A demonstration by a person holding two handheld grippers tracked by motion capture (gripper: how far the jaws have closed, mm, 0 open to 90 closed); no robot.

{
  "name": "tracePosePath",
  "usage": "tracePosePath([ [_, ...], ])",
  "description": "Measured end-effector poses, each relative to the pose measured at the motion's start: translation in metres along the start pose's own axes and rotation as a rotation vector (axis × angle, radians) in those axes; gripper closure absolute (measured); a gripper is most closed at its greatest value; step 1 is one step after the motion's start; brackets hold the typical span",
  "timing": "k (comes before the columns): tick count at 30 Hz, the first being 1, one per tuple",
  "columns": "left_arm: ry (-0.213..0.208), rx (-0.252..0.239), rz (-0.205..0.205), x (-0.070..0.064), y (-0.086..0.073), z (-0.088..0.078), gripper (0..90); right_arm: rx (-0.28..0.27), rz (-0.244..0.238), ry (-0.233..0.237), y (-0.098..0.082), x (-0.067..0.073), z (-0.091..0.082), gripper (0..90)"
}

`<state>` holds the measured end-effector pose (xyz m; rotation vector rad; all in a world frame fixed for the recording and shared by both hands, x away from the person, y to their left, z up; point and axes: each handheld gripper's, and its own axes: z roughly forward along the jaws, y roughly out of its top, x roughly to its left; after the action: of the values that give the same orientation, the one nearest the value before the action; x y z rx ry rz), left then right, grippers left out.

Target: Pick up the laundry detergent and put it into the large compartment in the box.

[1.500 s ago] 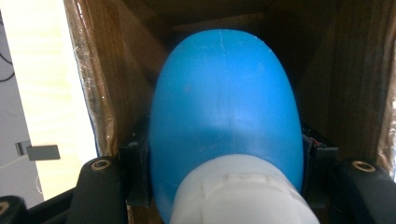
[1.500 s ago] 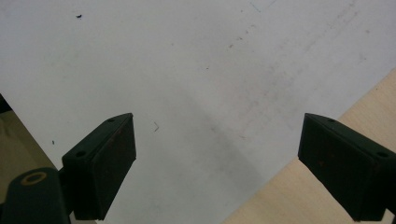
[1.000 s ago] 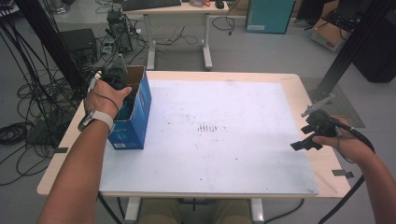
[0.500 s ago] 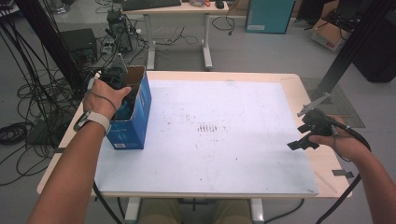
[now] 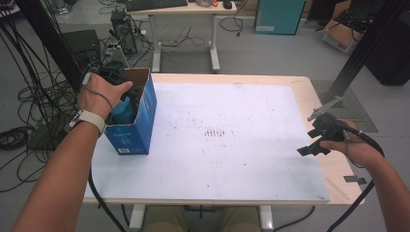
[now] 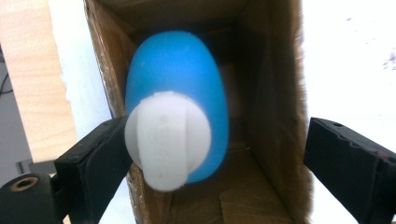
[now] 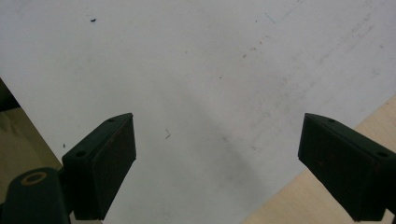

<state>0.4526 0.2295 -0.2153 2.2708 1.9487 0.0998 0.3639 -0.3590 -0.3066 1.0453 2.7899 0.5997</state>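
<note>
Since the earlier frames the left tongs (image 6: 215,163) have just been opening; their black jaws now stand wide apart, with the blue plastic bottle with a white screw cap (image 6: 180,116) between them, its cap just beside the left jaw while the right jaw stands well clear. Whether that left pad touches the cap I cannot tell. The left hand (image 5: 99,94) sits a little higher over the box than before. The bottle stands inside the open blue cardboard box (image 5: 140,125), whose brown inner walls close around it, at about nine o'clock on the white worktop (image 5: 232,159). The right tongs (image 5: 316,140) hang open and empty at three o'clock, unmoved, above the worktop's edge where white sheet meets pale wood. Cables lie on the grey floor (image 5: 270,53) at ten o'clock.
</note>
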Motion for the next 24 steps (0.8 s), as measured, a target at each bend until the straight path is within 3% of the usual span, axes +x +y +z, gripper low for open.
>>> tracePosePath([
  [11,0.008,-0.047,0.074,-0.003,-0.004,-0.032,5.5,-0.002,-0.001,-0.009,0.0,0.002,-0.007,11.3],
  [24,0.003,-0.09,0.173,-0.027,-0.009,-0.075,4.5,-0.003,-0.006,-0.018,0.004,0.004,-0.013,11.3],
])
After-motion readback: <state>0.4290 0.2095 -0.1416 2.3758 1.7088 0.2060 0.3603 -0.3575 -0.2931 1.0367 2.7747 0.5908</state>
